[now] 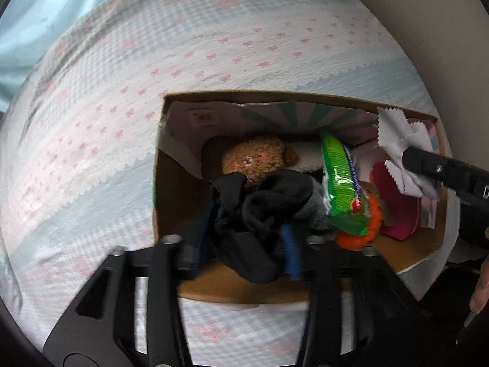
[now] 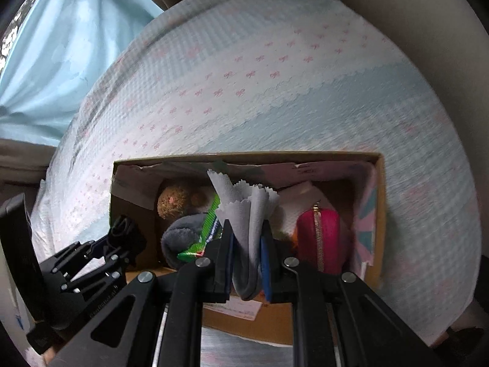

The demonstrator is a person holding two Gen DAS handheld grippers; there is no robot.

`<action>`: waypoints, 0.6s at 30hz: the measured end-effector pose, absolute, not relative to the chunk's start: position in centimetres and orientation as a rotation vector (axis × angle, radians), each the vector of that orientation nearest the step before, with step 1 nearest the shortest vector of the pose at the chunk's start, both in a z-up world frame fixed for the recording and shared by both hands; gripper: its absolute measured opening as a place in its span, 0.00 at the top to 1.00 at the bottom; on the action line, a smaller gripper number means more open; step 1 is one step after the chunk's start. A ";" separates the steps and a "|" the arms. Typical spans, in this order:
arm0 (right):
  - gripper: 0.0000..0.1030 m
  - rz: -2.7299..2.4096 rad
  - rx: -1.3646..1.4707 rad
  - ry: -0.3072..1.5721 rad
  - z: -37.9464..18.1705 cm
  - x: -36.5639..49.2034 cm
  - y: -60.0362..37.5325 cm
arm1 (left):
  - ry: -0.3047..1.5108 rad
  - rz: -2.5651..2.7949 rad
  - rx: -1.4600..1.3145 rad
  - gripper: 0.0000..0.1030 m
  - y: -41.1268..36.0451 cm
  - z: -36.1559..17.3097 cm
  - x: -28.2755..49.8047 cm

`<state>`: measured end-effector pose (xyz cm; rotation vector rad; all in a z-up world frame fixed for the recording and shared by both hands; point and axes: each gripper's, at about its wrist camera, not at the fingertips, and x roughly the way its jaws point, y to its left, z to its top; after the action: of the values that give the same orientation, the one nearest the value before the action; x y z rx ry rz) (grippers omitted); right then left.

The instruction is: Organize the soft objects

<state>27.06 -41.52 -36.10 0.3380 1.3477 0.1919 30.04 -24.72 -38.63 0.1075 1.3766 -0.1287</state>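
Observation:
An open cardboard box (image 1: 159, 202) (image 2: 379, 214) lies on the bed. Inside are a brown plush bear (image 1: 253, 159) (image 2: 174, 203), a green tissue pack (image 1: 342, 189), an orange plush (image 1: 363, 235), a pink zip pouch (image 2: 318, 238) and a grey plush (image 2: 180, 241). My left gripper (image 1: 241, 244) is shut on a black cloth (image 1: 259, 202) over the box's near left part; it also shows in the right wrist view (image 2: 125, 232). My right gripper (image 2: 247, 238) is shut on a pale grey cloth with pinked edges (image 2: 247, 211) (image 1: 400, 146) above the box's right side.
The bed cover (image 1: 183, 55) is white and pale blue with pink bows. A light blue curtain (image 2: 61, 46) hangs at the left. A beige wall (image 2: 412, 6) is at the right. A hand (image 1: 481, 290) shows at the right edge.

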 end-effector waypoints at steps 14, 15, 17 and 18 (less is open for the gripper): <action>0.00 0.108 0.366 1.366 -35.5 27.2 -41.8 | 1.381 -0.210 0.092 0.00 -24.1 -36.8 29.2; 0.00 0.105 0.359 1.356 -35.1 27.0 -41.8 | 1.374 -0.211 0.088 0.00 -23.9 -36.5 29.1; 0.00 0.098 0.349 1.335 -34.2 26.5 -41.7 | 1.355 -0.214 0.079 0.00 -23.4 -35.6 28.8; 0.00 0.096 0.348 1.322 -33.5 26.2 -41.7 | 1.339 -0.215 0.074 0.00 -23.2 -34.8 28.5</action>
<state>26.20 -41.67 -33.52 0.3478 1.3218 0.0962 28.50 -23.20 -34.81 0.0742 1.3387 -0.2151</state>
